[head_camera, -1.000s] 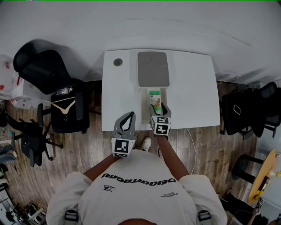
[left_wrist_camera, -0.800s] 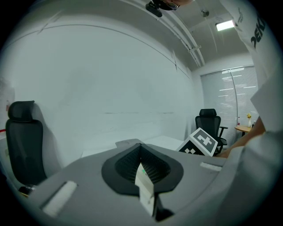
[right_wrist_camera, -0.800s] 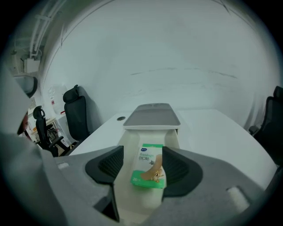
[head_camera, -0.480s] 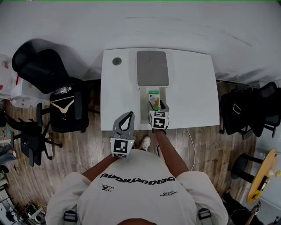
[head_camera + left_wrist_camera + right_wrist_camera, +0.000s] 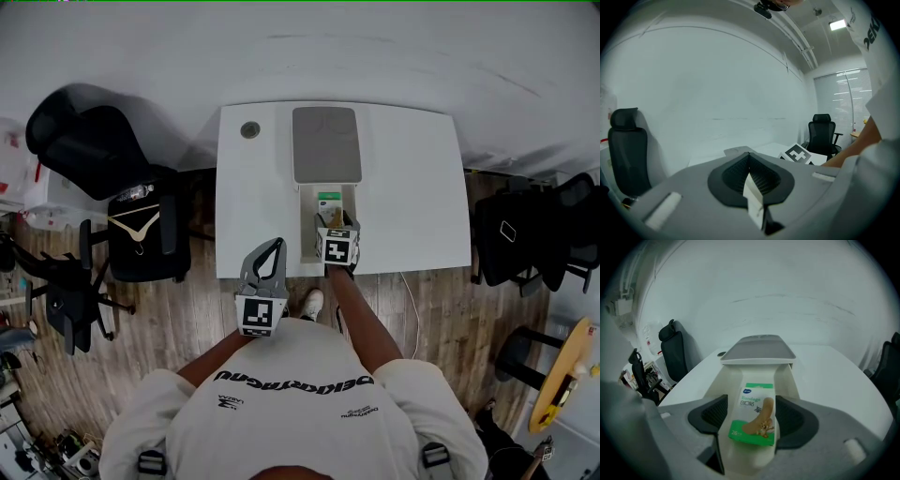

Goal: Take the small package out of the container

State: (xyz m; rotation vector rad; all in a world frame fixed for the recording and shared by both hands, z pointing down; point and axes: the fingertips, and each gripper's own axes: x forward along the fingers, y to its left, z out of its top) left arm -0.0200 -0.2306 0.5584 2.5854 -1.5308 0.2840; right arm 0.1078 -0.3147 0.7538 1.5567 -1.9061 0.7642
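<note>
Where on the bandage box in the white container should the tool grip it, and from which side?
I'd grip the bandage box across its two long side edges, coming from above at the person's end. It lies face up, lengthwise in the narrow container, so those edges suit the jaws best. The right tool, whose jaws have just been opening, straddles it without pressing.

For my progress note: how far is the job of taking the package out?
Done: the grey lid lies beyond the open container. In hand: the right hand-held gripper, jaws just opening, straddles the green package without gripping. Still to do: close, lift it out.
</note>
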